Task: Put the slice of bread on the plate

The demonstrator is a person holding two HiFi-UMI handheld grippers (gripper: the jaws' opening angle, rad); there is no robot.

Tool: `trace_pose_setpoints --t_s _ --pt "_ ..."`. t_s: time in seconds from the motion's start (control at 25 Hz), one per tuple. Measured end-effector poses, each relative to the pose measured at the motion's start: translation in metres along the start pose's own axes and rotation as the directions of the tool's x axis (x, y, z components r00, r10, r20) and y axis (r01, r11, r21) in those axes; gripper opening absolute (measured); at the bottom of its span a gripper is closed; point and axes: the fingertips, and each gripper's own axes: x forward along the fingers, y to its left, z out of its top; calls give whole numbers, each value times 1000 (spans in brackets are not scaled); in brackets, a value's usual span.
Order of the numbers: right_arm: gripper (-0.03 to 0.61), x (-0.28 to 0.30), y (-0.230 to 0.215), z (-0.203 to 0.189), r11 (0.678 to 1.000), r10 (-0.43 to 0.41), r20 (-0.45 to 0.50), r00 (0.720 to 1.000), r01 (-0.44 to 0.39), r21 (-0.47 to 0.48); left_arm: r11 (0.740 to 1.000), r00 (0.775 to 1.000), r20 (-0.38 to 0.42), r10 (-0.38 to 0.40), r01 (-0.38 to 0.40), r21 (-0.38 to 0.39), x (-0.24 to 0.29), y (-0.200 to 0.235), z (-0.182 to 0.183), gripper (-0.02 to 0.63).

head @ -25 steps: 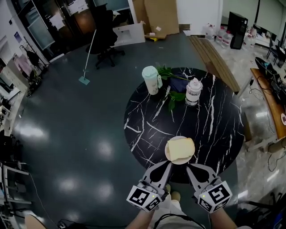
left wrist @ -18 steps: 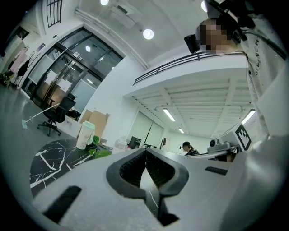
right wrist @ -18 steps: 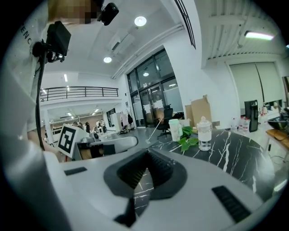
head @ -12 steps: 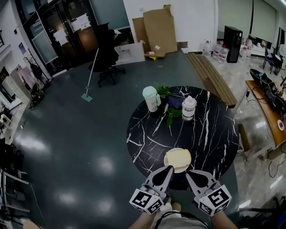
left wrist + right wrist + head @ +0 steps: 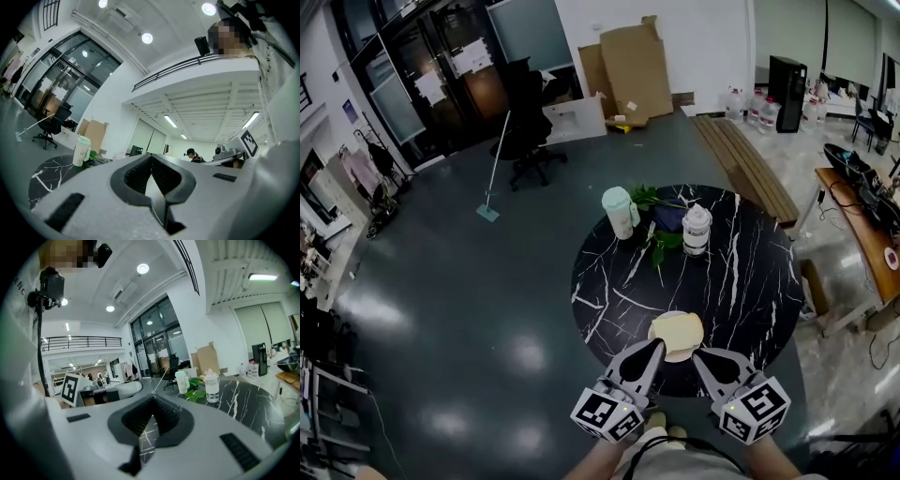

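The plate (image 5: 678, 356) sits at the near edge of the round black marble table (image 5: 741, 281), and the slice of bread (image 5: 677, 331) lies flat on it, covering most of it. The slice's long axis runs across my head view, its right end tipped slightly toward the far side. Further back stand a pale green lidded cup (image 5: 618, 212) and a capped white bottle (image 5: 697, 229), with green leaves (image 5: 660, 247) between them — I cannot see what either holds. My left gripper (image 5: 658, 345) and right gripper (image 5: 698, 355) point at the plate's near rim. Both have their jaws pressed together with nothing between them, and the bread is in neither.
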Motion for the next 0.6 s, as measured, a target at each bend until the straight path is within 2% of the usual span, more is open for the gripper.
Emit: trace_pose_setpoints --t_s 0.6 --pt "6 13 -2 -6 1000 -19 -20 1000 19 -5 1000 1000 -7 11 -11 -24 -5 19 -3 6"
